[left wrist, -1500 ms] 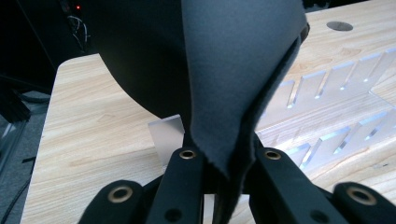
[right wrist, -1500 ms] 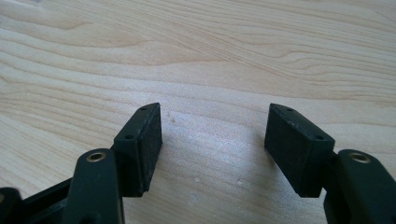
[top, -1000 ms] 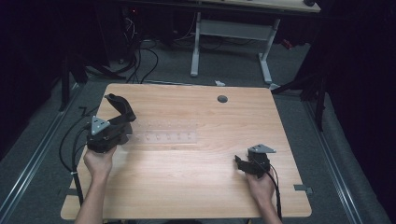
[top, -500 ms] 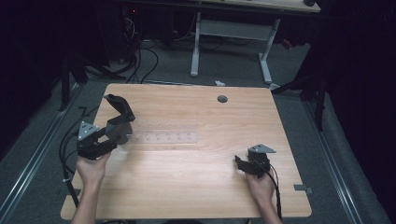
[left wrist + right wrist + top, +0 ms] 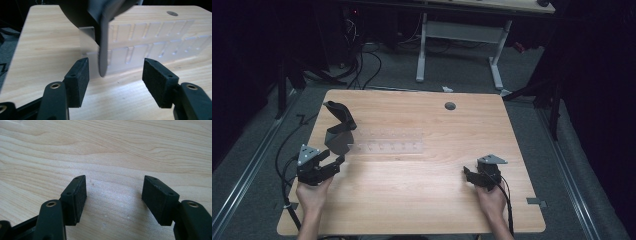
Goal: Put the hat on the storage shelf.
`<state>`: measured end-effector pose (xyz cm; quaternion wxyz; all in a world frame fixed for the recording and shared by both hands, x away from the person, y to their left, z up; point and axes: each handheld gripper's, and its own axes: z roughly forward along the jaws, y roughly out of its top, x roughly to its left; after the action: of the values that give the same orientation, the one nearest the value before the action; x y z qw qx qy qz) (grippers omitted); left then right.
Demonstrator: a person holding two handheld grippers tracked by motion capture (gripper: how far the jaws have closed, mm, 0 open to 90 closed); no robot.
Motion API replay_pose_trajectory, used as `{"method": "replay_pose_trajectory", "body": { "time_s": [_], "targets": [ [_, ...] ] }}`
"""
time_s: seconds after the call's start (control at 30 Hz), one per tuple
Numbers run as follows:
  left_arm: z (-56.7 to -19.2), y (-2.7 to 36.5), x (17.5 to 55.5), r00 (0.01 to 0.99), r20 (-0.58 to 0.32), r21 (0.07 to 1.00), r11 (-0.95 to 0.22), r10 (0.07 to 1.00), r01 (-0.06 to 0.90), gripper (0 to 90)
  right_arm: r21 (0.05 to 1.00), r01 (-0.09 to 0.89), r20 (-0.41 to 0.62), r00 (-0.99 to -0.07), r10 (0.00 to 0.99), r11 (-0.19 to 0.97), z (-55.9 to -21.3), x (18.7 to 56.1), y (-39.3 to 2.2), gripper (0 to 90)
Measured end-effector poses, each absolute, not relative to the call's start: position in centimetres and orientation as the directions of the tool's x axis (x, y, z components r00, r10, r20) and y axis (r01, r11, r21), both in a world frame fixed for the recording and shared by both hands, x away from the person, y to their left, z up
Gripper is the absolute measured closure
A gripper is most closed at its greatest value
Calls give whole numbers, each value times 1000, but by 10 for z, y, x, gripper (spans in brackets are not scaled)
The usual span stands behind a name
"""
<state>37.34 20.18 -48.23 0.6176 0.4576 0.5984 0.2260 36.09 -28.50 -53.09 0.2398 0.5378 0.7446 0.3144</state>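
Note:
A dark grey and black angular object (image 5: 340, 128) stands upright on the left part of the wooden table (image 5: 422, 200). It is at the left end of a clear plastic tray with rows of slots (image 5: 387, 141). My left gripper (image 5: 336, 165) is open just in front of the dark object, apart from it. In the left gripper view the object's thin grey edge (image 5: 103, 40) hangs between the open jaws of the left gripper (image 5: 116, 72), with the clear tray (image 5: 155, 42) behind. My right gripper (image 5: 468, 176) rests open over bare wood at the front right, and the right gripper (image 5: 115, 187) holds nothing.
A round cable hole (image 5: 450, 105) sits near the table's far edge. Beyond the table stand a white desk frame (image 5: 459, 30) and floor cables (image 5: 362, 65). A small grey patch (image 5: 537, 201) lies at the front right corner.
My left gripper has drawn back toward the front left edge, away from the dark object, which stays standing. The right gripper has not moved.

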Motion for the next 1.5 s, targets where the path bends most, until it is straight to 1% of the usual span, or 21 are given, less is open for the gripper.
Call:
{"method": "replay_pose_trajectory", "body": {
  "time_s": [0.33, 0.63, 0.77, 0.93, 1.1, 1.27, 1.33, 1.5],
  "targets": [
    [-495, 178, 353, 228, -523, 839, 448, 821, 308, 393, 726, 650, -19, -306, 952, 224, -531, 361, -285, 369],
    [-505, 150, 347, 280, -542, 822, 432, 792, 370, 392, 726, 650, -19, -306, 952, 224, -531, 361, -285, 368],
    [-513, 133, 348, 302, -530, 825, 399, 792, 400, 391, 726, 650, -19, -307, 952, 224, -531, 361, -285, 369],
    [-523, 112, 354, 331, -494, 837, 336, 804, 432, 387, 726, 650, -20, -307, 952, 224, -531, 361, -285, 368],
    [-533, 96, 359, 342, -461, 846, 290, 819, 447, 385, 726, 649, -21, -309, 951, 227, -531, 361, -285, 367],
    [-544, 89, 361, 339, -415, 856, 236, 844, 461, 376, 726, 650, -20, -308, 951, 226, -531, 360, -285, 367],
    [-546, 87, 362, 334, -392, 860, 213, 857, 463, 359, 726, 650, -20, -308, 951, 226, -531, 360, -285, 367],
    [-546, 87, 363, 327, -398, 855, 217, 857, 471, 347, 726, 650, -20, -308, 951, 226, -531, 360, -285, 366]
  ]
}}
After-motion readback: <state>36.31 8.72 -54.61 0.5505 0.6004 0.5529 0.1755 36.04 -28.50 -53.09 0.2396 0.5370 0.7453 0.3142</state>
